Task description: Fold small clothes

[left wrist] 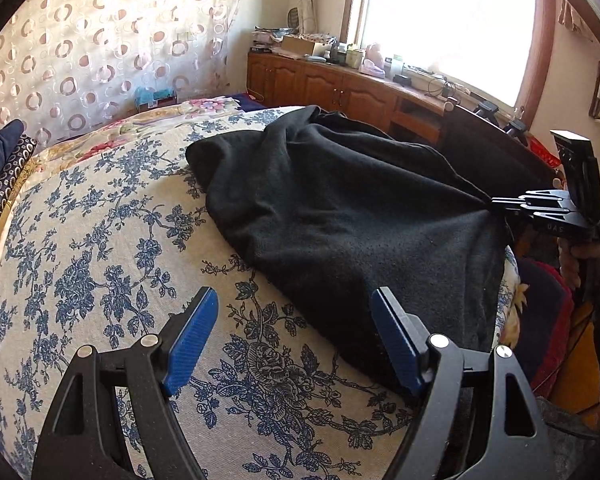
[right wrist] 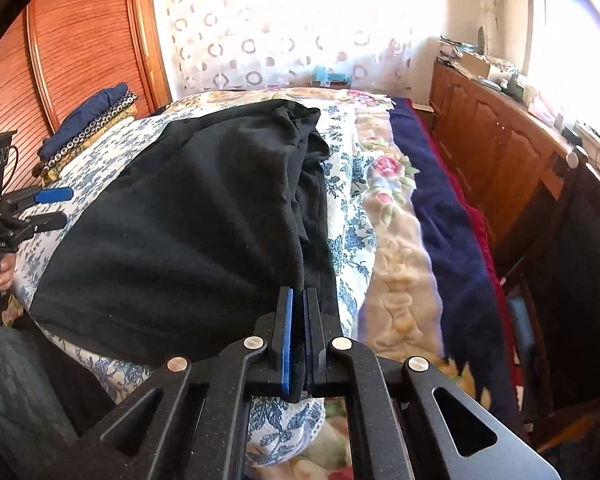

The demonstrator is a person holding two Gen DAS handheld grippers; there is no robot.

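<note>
A black garment (left wrist: 340,208) lies spread and rumpled on a bed cloth printed with blue flowers (left wrist: 100,240). My left gripper (left wrist: 296,296) is open just above the bed at the garment's near edge; its right finger overlaps the black fabric and nothing is gripped. In the right wrist view the same gripper (right wrist: 60,206) is open beside the garment's left edge. My right gripper (right wrist: 299,292) is shut on a corner of the black garment (right wrist: 180,220), the fabric pinched between the blue pads. The left wrist view shows it (left wrist: 496,202) at the right, with the cloth drawn taut towards it.
Folded dark-blue and patterned cloths (left wrist: 4,176) are stacked at the bed's far left corner. A wooden cabinet (left wrist: 340,88) with clutter on top runs under the window. A floral quilt (right wrist: 396,240) and a dark-blue blanket (right wrist: 440,208) cover the bed's right side. A hand (right wrist: 4,276) holds the left gripper's handle.
</note>
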